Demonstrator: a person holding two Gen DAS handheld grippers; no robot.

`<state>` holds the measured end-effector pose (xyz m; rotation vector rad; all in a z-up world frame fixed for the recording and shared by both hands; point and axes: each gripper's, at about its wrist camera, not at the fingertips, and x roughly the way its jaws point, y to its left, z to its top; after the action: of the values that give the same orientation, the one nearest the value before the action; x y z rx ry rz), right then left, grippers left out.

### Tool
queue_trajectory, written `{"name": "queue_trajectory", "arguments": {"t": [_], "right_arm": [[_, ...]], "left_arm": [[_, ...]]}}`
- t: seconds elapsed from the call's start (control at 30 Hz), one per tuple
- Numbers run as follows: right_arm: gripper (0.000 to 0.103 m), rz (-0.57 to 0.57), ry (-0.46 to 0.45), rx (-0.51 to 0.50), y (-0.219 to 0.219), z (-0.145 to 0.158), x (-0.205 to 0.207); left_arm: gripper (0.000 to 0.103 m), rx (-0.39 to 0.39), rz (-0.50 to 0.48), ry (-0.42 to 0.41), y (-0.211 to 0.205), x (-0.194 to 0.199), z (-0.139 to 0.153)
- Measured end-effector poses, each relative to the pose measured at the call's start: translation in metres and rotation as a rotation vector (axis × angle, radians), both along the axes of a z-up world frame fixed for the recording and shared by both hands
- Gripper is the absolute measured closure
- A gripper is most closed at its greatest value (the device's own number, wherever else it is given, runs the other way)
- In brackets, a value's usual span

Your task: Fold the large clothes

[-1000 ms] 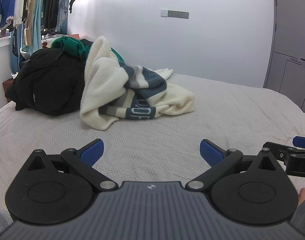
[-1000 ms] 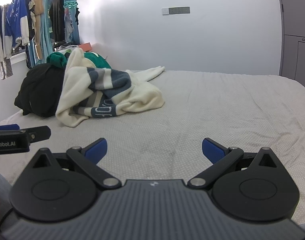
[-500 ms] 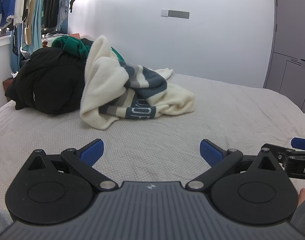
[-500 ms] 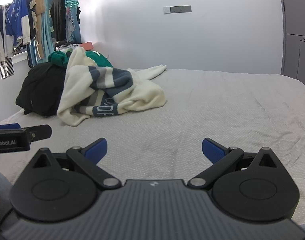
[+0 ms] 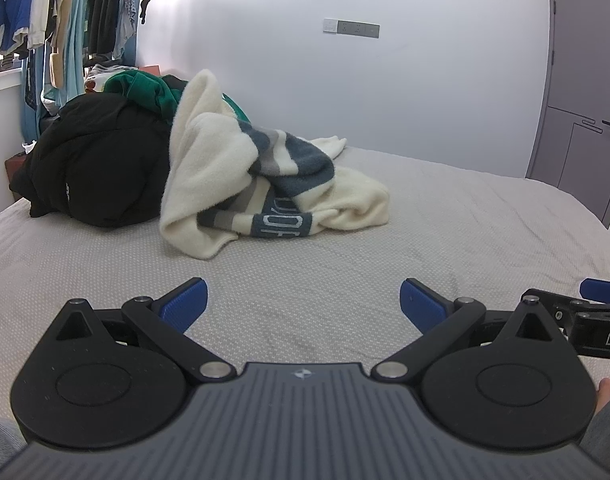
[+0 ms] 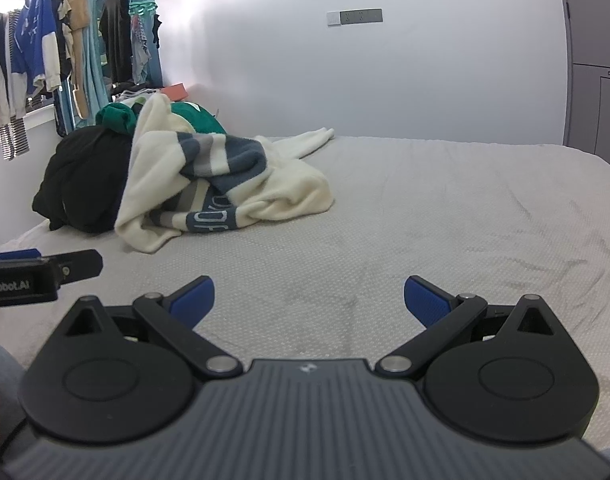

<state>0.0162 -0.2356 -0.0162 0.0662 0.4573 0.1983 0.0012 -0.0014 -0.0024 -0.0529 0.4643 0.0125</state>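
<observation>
The cream sweater (image 5: 225,172) with grey-blue stripes lay crumpled toward the far left corner of the bed (image 5: 445,232), leaning against a black garment (image 5: 97,168) with a green one (image 5: 145,88) on top. My left gripper (image 5: 303,300) and right gripper (image 6: 309,298) hovered over the near edge, both spread wide and holding nothing, well apart from the pile. I judged folding had not begun. The risk: the sweater was tangled on itself and touching the black garment, so pinching a random fold could drag both together or lift a bunched double layer
</observation>
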Motion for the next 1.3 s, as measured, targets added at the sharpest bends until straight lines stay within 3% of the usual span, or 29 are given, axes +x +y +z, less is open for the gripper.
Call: {"name": "queue_trajectory", "arguments": {"t": [0.9, 1.3], "right_arm": [[0.000, -0.001, 0.006, -0.006, 0.000, -0.002, 0.002], [0.000, -0.006, 0.038, -0.015, 0.003, -0.004, 0.013]], "left_arm": [[0.000, 0.008, -0.006, -0.001, -0.001, 0.005, -0.005], [0.000, -0.029, -0.002, -0.006, 0.005, 0.013, -0.001]]}}
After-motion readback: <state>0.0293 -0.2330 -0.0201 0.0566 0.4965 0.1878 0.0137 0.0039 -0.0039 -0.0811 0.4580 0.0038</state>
